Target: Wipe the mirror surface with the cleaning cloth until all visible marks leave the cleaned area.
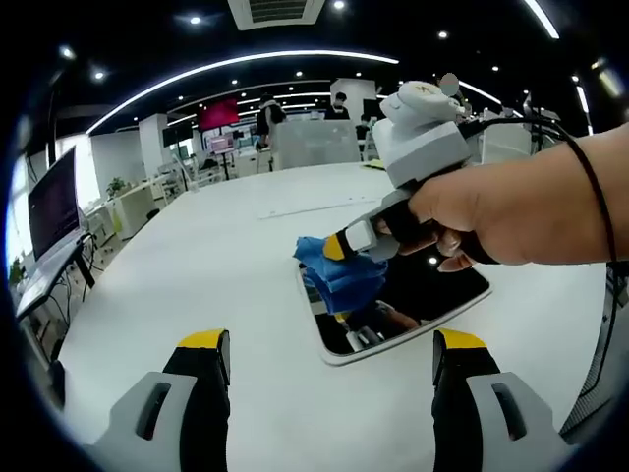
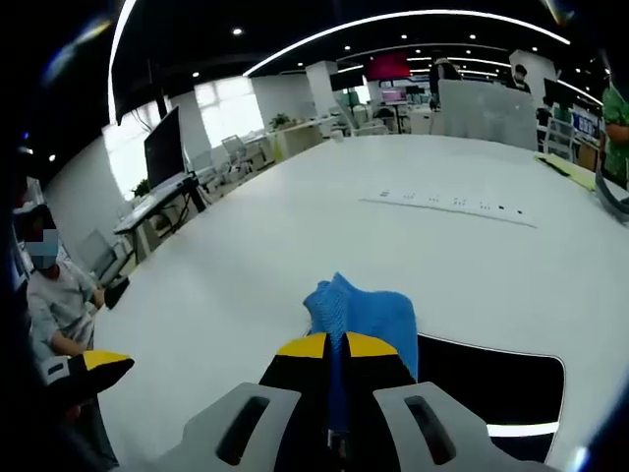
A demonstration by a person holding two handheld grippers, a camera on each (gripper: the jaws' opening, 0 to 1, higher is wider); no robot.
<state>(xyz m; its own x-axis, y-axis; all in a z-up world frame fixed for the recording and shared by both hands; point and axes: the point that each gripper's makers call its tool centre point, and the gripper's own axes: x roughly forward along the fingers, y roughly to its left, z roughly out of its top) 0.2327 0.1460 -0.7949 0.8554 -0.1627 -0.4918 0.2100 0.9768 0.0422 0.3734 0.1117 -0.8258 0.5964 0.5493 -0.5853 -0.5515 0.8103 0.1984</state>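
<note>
On the white table: my mirror lies flat at centre right of the left gripper view, a dark rounded slab with a pale edge.
Cloth: the blue cleaning cloth sits bunched on the mirror's upper left corner, partly over its edge onto the table.
Right gripper: my right gripper has its yellow-tipped jaws closed together on the cloth, which bulges just above the tips in the right gripper view; the mirror spreads to the lower right of them.
Right hand: my hand wraps the tool's handle at the right of the left gripper view.
Left gripper: my left gripper hangs with jaws wide apart and empty, at the bottom of its frame, near the mirror's lower edge but apart from it.
</note>
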